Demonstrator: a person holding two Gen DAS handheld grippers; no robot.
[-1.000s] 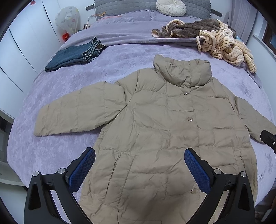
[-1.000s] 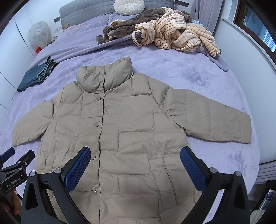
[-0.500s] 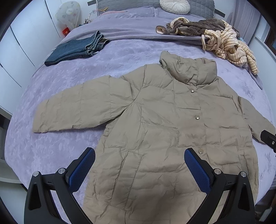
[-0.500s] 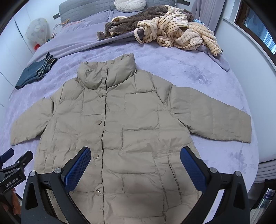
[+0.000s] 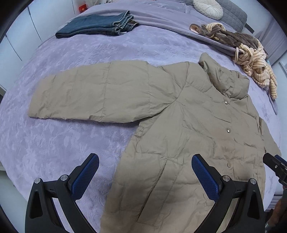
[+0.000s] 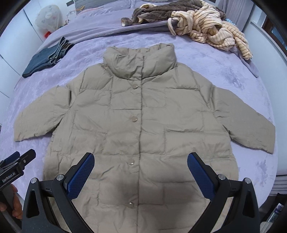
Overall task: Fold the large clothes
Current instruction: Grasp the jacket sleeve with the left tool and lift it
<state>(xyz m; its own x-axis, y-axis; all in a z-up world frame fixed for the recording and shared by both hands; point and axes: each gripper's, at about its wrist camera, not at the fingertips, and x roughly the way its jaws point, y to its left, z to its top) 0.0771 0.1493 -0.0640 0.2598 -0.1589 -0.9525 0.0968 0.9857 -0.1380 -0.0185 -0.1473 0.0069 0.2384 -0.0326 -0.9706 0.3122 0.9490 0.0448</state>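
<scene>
A beige quilted puffer jacket (image 6: 143,121) lies flat, front up and snapped closed, on a lavender bed (image 6: 215,59), both sleeves spread out sideways. In the left wrist view the jacket (image 5: 179,129) fills the right half, its left sleeve (image 5: 89,95) stretched across the bed. My left gripper (image 5: 145,166) is open and empty above the jacket's lower left edge. My right gripper (image 6: 140,164) is open and empty above the lower front of the jacket, near the snap line. The left gripper's tip also shows at the left edge of the right wrist view (image 6: 16,163).
Folded blue jeans (image 5: 96,25) lie at the far left of the bed. A heap of brown and striped cream clothes (image 6: 193,23) lies at the far right near a round white cushion (image 5: 208,8). White cupboards (image 6: 10,53) stand to the left, and the bed's right edge drops off.
The left gripper has swung left and closer, so the left sleeve now fills its view. The right gripper has moved forward over the jacket. Both stay open; the jacket has not moved.
</scene>
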